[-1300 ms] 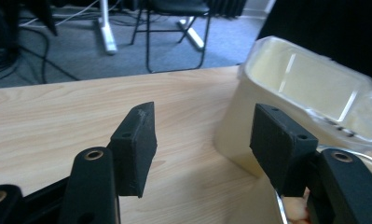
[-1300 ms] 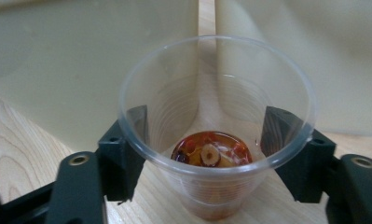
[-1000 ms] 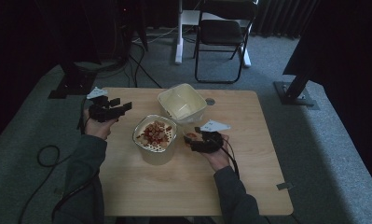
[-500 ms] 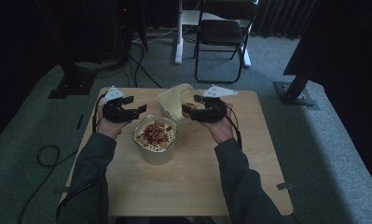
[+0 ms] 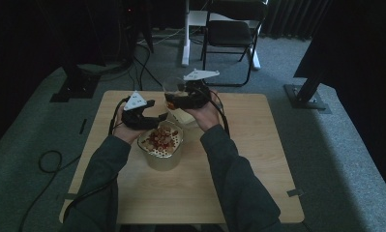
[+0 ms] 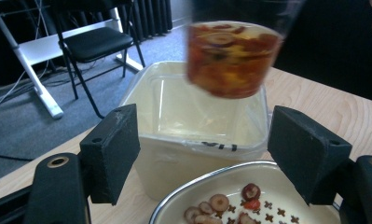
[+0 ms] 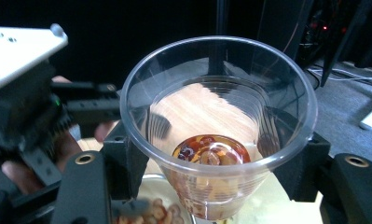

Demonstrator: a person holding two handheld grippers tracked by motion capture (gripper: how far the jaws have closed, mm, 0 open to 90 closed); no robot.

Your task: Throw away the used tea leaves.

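Since a second ago the right gripper (image 5: 173,99) has lifted the clear cup (image 7: 218,126) of fruit, clamped between its jaws, to upper centre above the strainer bowl (image 5: 161,141), ready to pour, while the left gripper (image 5: 157,119), jaws just opened wide and empty, has moved beside the bowl.

Table (image 5: 258,159): holds strainer and tub.
Strainer (image 5: 161,141): near the table's middle.
Tub (image 6: 193,116): just behind the strainer.
Cup (image 7: 216,126): raised above the tub.
Chair (image 5: 231,34): on the floor beyond the table.
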